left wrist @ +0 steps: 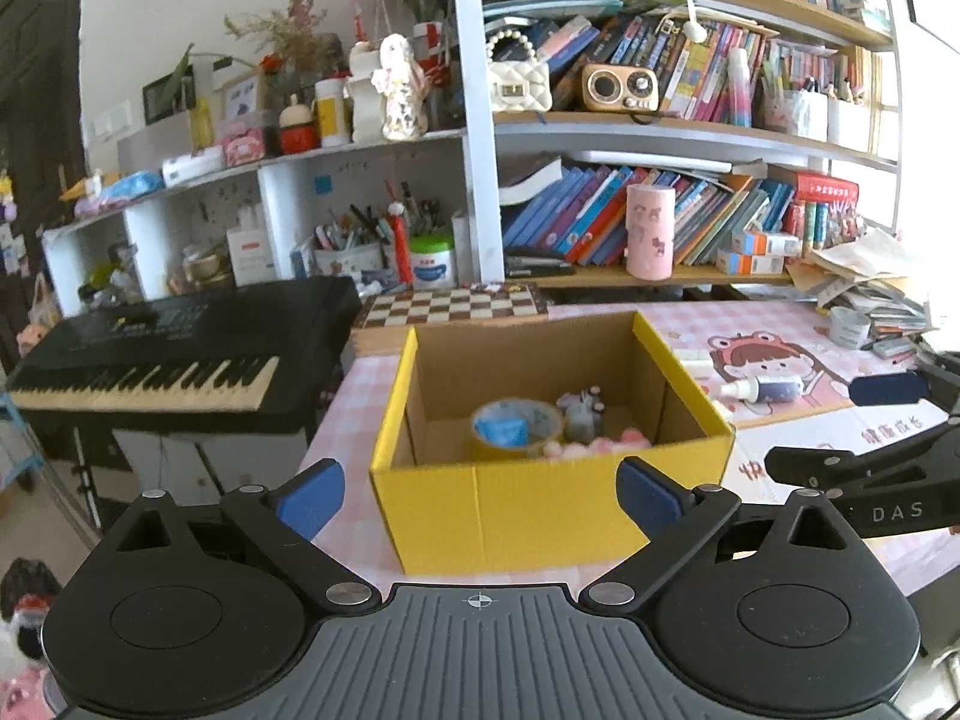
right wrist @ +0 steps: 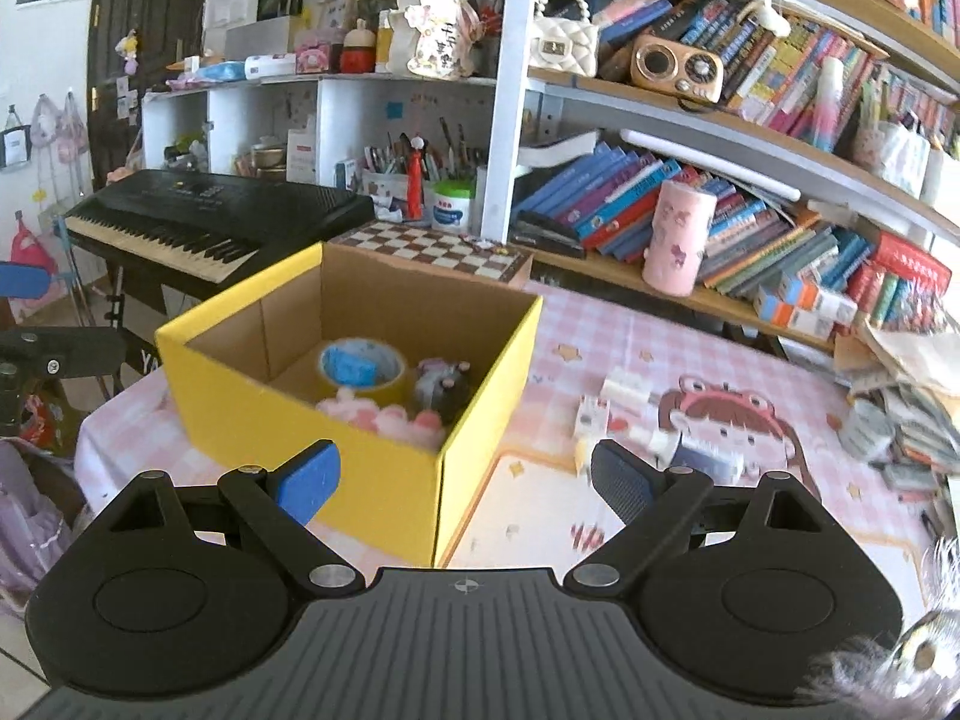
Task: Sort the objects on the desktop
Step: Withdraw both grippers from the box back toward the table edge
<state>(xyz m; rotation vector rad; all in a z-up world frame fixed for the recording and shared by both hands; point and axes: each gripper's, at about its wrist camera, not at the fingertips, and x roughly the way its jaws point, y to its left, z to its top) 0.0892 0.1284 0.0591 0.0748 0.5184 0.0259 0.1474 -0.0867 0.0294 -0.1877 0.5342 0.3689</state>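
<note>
- While both tools hover at the near edge of the bench (right wrist: 600, 324), the yellow cardboard box (left wrist: 540, 510) stands open-topped on the pink checked cover, toward the bench's left end.
- Left tool (left wrist: 480, 495): jaws spread wide, blue pads apart, nothing between them; the box's near wall lies just beyond the pads.
- Right tool (right wrist: 465, 480): released as well, jaws wide and empty; the box's near right corner sits between its pads in the wrist view, not touched.
- In the left wrist view the right tool shows at the right edge, a blue pad raised over the bench.
- Inside the box: a roll of yellow tape (right wrist: 362, 367) lying flat with a blue item in its hole; a small grey plush figure (right wrist: 443, 385) just right of it; a pink fluffy item (right wrist: 384, 417) against the near wall, touching both.
- On the bench to the right of the box, apart from it: a small bottle (left wrist: 763, 388) lying on its side, white cap toward the box, on the cartoon print.
- Near it, in the right wrist view, a small white figure (right wrist: 591, 414) and a pale block (right wrist: 624, 390) further back.
- Far side: a chessboard (left wrist: 456, 305) behind the box, then crowded bookshelves with a pink cylinder (left wrist: 650, 232) standing on the lowest shelf.
- Far left, off the bench: a black keyboard (left wrist: 174, 348) on its stand.
- Far right corner: a loose heap of papers (left wrist: 864, 276).
</note>
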